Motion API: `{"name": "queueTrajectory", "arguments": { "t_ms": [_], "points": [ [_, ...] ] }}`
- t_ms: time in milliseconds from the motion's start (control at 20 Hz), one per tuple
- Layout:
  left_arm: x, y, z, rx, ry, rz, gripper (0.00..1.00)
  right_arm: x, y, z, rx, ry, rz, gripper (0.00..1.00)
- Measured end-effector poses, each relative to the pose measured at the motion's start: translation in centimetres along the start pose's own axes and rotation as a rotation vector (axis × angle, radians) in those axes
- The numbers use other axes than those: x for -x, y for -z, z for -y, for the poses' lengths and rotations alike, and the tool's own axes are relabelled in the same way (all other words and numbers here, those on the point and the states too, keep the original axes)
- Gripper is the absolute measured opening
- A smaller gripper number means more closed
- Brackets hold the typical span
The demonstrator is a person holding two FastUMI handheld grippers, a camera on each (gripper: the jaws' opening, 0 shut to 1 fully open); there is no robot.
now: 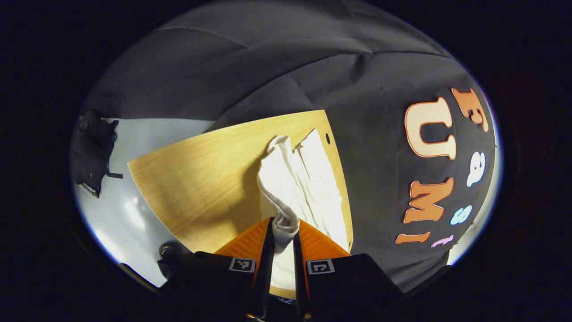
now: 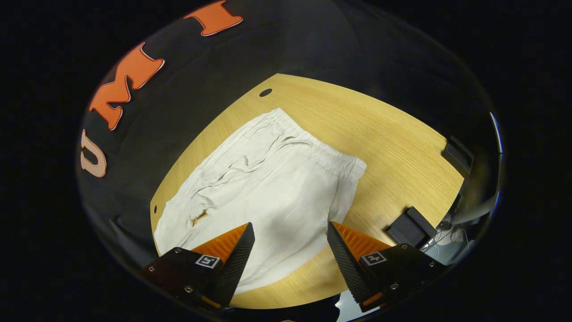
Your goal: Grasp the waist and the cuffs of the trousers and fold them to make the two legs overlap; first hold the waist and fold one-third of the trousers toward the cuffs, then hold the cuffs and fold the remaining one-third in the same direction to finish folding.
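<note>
Left gripper point(image 1: 283, 235): fingers nearly closed, pinching a bunched fold of the white trousers point(image 1: 300, 183) between them, cloth lifted off the table and trailing away to the far right edge. Right gripper point(image 2: 290, 237): jaws wide apart, nothing held, hovering above the trousers point(image 2: 268, 188) near the leg end. In the right gripper view the trousers lie mostly flat on the wooden table point(image 2: 393, 147), elastic waistband point(image 2: 313, 147) at the far end, wrinkles on the left side, a small gap showing wood near the left edge. Judgement: thin, light, limp fabric; it'll sag and bunch wherever it's pinched, little slip risk but layers may separate. Best hold is the thick waistband corner or the cuff hem, both layers together. Which end the left gripper has, can't tell for sure. Table is smooth light wood with a cable hole point(image 2: 265, 92) near the far edge; dark boxes point(image 2: 411, 228) at the right side. Black cloth wall point(image 1: 250, 67) behind, pale floor point(image 1: 129, 134) left of the table.
</note>
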State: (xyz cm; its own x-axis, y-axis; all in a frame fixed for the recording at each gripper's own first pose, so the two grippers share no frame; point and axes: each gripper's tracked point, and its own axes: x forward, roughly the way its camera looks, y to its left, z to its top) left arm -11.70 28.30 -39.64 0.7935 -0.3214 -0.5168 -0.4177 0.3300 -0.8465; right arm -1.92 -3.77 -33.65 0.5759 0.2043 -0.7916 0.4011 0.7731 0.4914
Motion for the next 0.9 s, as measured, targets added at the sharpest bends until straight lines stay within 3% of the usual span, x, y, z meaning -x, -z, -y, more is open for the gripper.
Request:
{"name": "queueTrajectory", "arguments": {
  "t_ms": [100,450,500,550,650,900],
  "points": [
    [0.9,0.8,2.5,-0.047,0.023,-0.013,0.28,-0.7,-0.7,0.5,0.013,0.003,-0.005,0.99],
    [1.0,0.6,4.6,-0.303,-0.13,-0.032,0.28,-2.5,-1.4,3.2,-0.021,0.014,-0.027,0.99],
    [0.4,0.0,4.0,-0.333,-0.194,-0.019,0.28,-2.7,-1.5,3.7,-0.03,0.021,-0.024,0.98],
    [1.1,-1.3,2.2,-0.357,-0.291,0.036,0.22,-3.0,-1.8,4.5,-0.038,0.035,-0.019,0.98],
    [0.6,-2.0,2.4,-0.305,-0.286,0.036,0.11,-3.5,-2.3,5.7,-0.07,0.057,-0.01,0.97],
    [0.5,-3.2,3.0,-0.304,-0.28,0.095,0.08,-4.7,-3.8,8.8,-0.179,0.088,0.023,0.96]
  ]
}}
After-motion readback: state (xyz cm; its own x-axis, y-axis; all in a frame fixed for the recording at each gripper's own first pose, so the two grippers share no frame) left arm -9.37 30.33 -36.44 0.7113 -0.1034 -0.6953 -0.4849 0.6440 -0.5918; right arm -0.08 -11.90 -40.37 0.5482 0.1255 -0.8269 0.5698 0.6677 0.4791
